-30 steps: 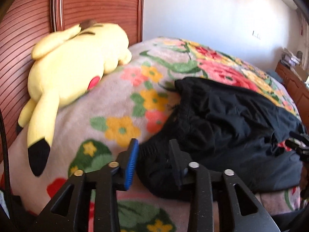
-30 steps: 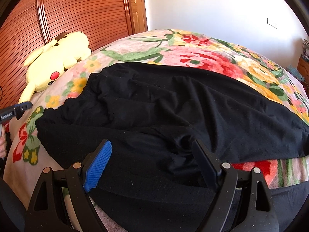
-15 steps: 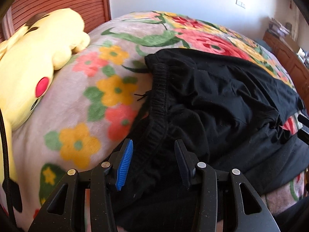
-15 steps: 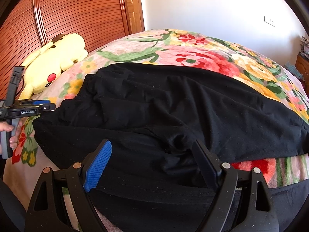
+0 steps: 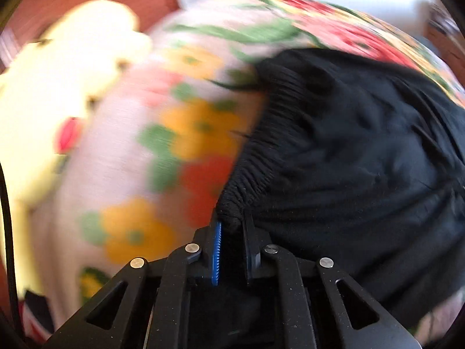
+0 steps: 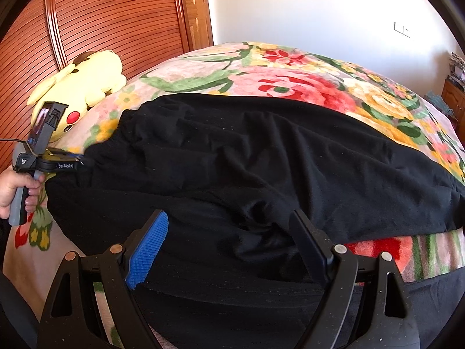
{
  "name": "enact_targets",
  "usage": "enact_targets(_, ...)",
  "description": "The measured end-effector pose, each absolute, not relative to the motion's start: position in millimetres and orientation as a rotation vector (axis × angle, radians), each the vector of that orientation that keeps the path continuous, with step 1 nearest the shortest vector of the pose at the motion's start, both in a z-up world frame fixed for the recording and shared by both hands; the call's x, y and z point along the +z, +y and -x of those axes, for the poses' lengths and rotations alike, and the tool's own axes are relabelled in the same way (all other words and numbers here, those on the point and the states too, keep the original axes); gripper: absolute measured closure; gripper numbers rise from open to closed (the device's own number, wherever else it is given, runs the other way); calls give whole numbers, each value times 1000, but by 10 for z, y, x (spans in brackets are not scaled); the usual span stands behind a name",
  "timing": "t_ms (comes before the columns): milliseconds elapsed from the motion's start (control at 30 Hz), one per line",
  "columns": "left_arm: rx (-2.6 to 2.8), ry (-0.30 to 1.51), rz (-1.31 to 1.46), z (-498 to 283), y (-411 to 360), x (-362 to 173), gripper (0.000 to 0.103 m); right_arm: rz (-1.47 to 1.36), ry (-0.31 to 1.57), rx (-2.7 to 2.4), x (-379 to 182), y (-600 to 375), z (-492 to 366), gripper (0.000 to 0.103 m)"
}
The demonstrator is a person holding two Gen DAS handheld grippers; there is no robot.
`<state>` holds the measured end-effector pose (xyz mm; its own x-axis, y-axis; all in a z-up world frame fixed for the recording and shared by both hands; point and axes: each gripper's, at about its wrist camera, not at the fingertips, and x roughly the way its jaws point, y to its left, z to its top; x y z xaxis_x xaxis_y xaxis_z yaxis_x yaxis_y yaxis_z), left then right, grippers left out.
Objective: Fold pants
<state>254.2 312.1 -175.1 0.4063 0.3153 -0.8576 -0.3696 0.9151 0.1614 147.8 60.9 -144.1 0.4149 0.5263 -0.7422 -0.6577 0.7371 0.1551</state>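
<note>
Nearest the right wrist camera, the right gripper [image 6: 229, 242] hangs with its jaws spread wide apart over the black pants [image 6: 261, 168], holding nothing; the blue pad [image 6: 148, 250] of one finger shows clearly against the dark cloth. The pants lie spread across the near half of the floral blanket [image 6: 305, 78] that covers the bed, reaching from its left edge almost to its right edge, rumpled into soft folds near the middle. At the left edge of the bed, the left gripper [image 5: 231, 224] has its jaws closed together on the ribbed elastic waistband [image 5: 261, 145] of the pants (the left wrist view is heavily blurred, but the bunched band sits plainly between the fingers). A hand [image 6: 13, 187] grips that tool's grey handle in the right wrist view. Beyond the waistband, bare blanket with orange and red flowers runs toward the far left corner, where a yellow Pikachu plush [image 6: 84, 84] lies against the slatted wooden headboard [image 6: 116, 20]. A white wall [image 6: 305, 8] stands behind the far edge of the bed.
</note>
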Motion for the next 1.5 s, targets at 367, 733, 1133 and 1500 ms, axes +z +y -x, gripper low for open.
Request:
enact_targets(367,293,860,115,-2533,2957,-1296,63,112,856,715,-1375,465,-1581,17)
enact_targets(733,112,705,58,-2649,2203,-868,37,104,814,652,-1164,163,-1770,9)
enact_targets(1133,-121,616,-7,-3229,1203,-530,14,100,755,530,-731,-1072,-2167,0)
enact_targets(1500,-160,623,-52,-3704,491,-658,12,-30,705,439,-651,-1827,-2516,0)
